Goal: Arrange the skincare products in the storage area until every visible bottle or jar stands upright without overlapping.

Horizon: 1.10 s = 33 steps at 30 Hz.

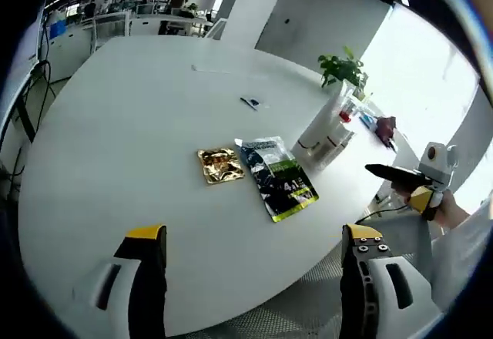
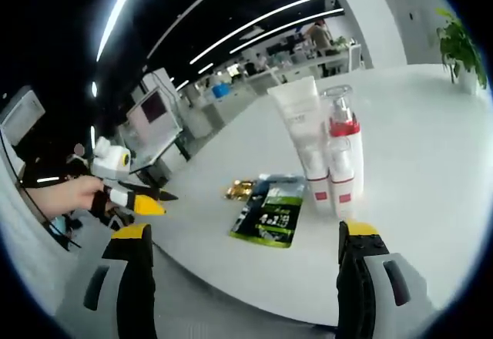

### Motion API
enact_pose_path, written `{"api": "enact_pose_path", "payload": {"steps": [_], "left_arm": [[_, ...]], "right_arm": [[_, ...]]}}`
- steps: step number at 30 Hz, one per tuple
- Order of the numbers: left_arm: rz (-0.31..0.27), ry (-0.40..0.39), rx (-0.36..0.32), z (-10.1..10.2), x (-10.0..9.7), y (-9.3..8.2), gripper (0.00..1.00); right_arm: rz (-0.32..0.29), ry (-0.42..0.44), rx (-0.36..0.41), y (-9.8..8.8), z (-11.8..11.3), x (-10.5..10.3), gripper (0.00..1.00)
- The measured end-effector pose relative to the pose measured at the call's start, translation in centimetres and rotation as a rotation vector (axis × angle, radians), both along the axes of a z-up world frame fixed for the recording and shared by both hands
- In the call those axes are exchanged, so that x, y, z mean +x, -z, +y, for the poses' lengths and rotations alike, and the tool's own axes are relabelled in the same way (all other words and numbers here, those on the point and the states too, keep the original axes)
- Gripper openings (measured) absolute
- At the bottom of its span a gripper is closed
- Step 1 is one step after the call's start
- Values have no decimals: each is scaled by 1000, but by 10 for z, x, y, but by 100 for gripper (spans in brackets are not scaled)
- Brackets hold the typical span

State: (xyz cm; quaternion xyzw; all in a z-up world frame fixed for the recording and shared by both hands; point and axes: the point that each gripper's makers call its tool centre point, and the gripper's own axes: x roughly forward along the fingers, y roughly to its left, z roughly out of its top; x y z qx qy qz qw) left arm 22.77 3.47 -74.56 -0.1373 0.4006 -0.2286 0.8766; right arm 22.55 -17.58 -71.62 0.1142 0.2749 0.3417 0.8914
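In my right gripper view the skincare products stand upright in a tight cluster at about 1 o'clock: a white tube [image 2: 299,127] on its cap with a red band low down, a pump bottle [image 2: 344,148] with a clear cap and a red collar just beside it, touching or nearly so, and I cannot tell whether more stand behind them. In my left gripper view the same white tube [image 1: 327,135] sits near the bench's far right edge at 2 o'clock. A dark sachet with green print [image 2: 270,214] lies flat at 11 o'clock from my right tongs [image 2: 245,266], and a gold foil packet [image 2: 241,190] lies just beyond it; in my left gripper view the sachet [image 1: 276,176] and the gold packet [image 1: 220,165] lie side by side at 12 o'clock. My left tongs [image 1: 253,258] are spread wide apart with nothing between them, and so are my right tongs. The bench [image 1: 131,123] is white, round-edged and wide. A potted plant [image 1: 341,69] stands at its far side. Beyond are an open office with ceiling light strips and desks.
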Motion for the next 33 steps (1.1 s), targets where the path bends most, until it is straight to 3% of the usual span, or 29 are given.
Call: {"api": "enact_pose_path", "payload": {"steps": [3, 7, 10, 13, 16, 19, 21, 23, 33], "left_arm": [[-39, -15, -57, 1, -8, -13, 95], [-57, -18, -58, 7, -19, -16, 98], [-68, -35, -165, 5, -27, -28, 99], [-103, -13, -147, 12, -33, -31, 99], [-103, 25, -121, 14, -44, -28, 99], [-127, 34, -154, 23, -46, -23, 99], [-145, 6, -197, 22, -43, -30, 99], [-193, -13, -195, 28, -36, -35, 99], [-161, -27, -163, 32, -37, -22, 99]], "right_arm": [[5, -7, -12, 2, 1, -1, 100], [13, -10, -19, 3, 2, -2, 100], [20, -10, -24, 4, 1, -3, 100], [25, -12, -32, 6, 1, -4, 100], [31, -20, -40, 8, 2, -4, 100], [37, -30, -50, 9, 3, -5, 100], [40, -32, -51, 10, 3, -6, 100], [41, -36, -56, 10, 3, -6, 100], [39, -43, -54, 9, 5, -7, 100]]}}
